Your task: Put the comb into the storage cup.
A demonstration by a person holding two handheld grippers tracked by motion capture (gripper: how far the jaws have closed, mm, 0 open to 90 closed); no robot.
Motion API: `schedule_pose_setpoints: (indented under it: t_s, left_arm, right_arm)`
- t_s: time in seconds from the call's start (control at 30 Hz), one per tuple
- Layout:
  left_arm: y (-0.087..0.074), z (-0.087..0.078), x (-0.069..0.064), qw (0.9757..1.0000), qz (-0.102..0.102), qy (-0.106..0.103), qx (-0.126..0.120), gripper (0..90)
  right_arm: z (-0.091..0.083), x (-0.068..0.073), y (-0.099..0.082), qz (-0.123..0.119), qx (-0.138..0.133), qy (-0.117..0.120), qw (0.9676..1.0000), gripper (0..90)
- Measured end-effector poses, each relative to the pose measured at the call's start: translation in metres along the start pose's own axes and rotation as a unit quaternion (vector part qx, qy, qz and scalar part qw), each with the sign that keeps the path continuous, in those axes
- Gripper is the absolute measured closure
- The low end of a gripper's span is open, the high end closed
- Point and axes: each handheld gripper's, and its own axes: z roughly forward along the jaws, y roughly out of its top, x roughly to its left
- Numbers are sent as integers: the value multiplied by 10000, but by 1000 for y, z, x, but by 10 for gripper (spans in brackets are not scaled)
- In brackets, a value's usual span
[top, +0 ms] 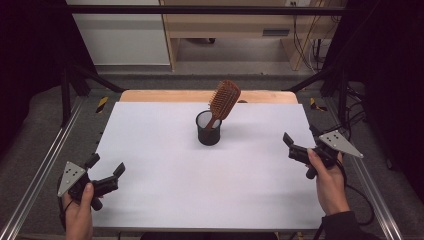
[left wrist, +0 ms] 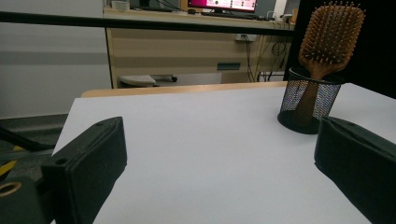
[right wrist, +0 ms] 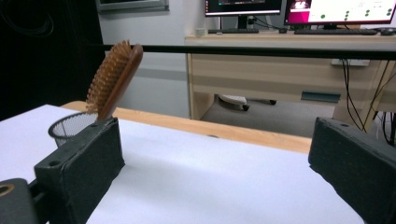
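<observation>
Brush stands tilted, handle down, in mesh cup, upper centre of frame. Left gripper bottom left & right gripper mid right, both wide, nothing held

a brown wooden hairbrush stood in a black mesh cup on a white table with black-jawed grippers.

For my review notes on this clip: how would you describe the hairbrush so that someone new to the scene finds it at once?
Start at the white table top and look toward the middle of its far half, where a black mesh cup stands alone. The wooden hairbrush stands handle-down in it, leaning, its bristled paddle head rising above the rim. It is the only brown wooden thing on the white surface.
</observation>
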Motion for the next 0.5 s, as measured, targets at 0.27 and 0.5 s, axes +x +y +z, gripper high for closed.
schedule_pose_setpoints:
  t_s: [0.27, 0.5]
  left_arm:
    - [0, 0, -1, 10000, 31, -10, 8, 25]
    - [0, 0, -1, 10000, 41, -1, 9, 25]
  right_arm:
    - [-10, -2, -20, -30, 165, -5, 9999, 30]
    - [-19, -4, -32, -28, 241, -28, 9997, 29]
